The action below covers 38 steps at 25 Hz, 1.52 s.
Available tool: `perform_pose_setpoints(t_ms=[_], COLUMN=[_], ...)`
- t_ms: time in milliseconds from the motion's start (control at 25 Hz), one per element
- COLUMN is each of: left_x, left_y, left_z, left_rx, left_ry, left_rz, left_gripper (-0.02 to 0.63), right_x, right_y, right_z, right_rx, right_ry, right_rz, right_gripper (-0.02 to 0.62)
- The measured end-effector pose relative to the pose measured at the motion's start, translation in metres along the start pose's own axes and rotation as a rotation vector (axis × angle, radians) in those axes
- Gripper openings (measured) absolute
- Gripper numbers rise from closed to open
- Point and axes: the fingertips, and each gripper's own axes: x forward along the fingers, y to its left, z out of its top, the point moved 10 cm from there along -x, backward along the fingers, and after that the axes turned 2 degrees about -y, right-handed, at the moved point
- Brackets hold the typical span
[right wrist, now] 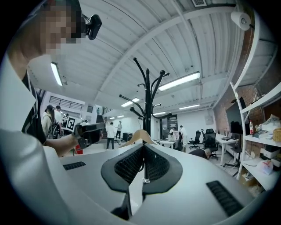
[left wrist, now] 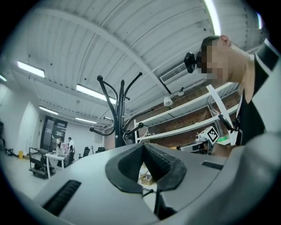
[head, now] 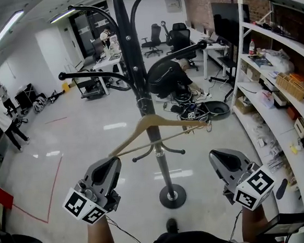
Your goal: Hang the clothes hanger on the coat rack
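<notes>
A wooden clothes hanger (head: pixel 160 124) hangs on the black coat rack (head: pixel 137 77), tilted with its left end lower, against the pole below the curved arms. Both grippers sit nearer to me than the rack, apart from the hanger. My left gripper (head: pixel 107 172) is shut with nothing between its pads; in the left gripper view its jaws (left wrist: pixel 144 151) meet, and the rack (left wrist: pixel 118 116) rises beyond them. My right gripper (head: pixel 223 163) is also shut and empty (right wrist: pixel 143 151). In the right gripper view the hanger (right wrist: pixel 139 136) shows just over the jaws, in front of the rack (right wrist: pixel 147 99).
The rack's round base (head: pixel 172 196) stands on the glossy floor right in front of me. White shelves (head: pixel 275 90) loaded with boxes run along the right. Desks and office chairs (head: pixel 178 37) fill the back, people stand at the left (head: pixel 5 122), and a red tape line (head: pixel 54 181) crosses the floor.
</notes>
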Motion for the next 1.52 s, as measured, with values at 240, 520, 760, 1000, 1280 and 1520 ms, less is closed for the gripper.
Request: perform_pose_setpoints(t_ms=[240, 520, 760, 1000, 1280, 1520], left_x=[-0.071, -0.095, -0.127, -0.207, -0.287, -0.327], left_y=[-0.081, -0.162, -0.218, -0.264, -0.312, -0.37], left_z=[-0.002, 0.0, -0.005, 0.004, 0.02, 0.033], left_rx=[-0.216, -0.265, -0.248, -0.231, -0.261, -0.319], left_ry=[-0.071, -0.035, 0.053, 0.074, 0.101, 0.101], left_rz=[0.067, 0.02, 0.006, 0.002, 0.018, 0.019], left_gripper=[0.002, 0.002, 0.002, 0.002, 0.002, 0.002], right_x=[-0.057, -0.1, -0.12, -0.154, -0.206, -0.266], right_y=[0.032, 0.069, 0.121, 0.205, 0.295, 0.331], right_z=[-0.01, -0.003, 0.001, -0.005, -0.016, 0.0], right_rx=[0.03, 0.035, 0.044, 0.035, 0.077, 0.06], right_ry=[0.014, 0.018, 0.012, 0.049, 0.131, 0.125], right_rz=[0.055, 0.086, 0.087, 0.092, 0.076, 0.069], right_gripper=[0.009, 0.008, 0.008, 0.008, 0.008, 0.009])
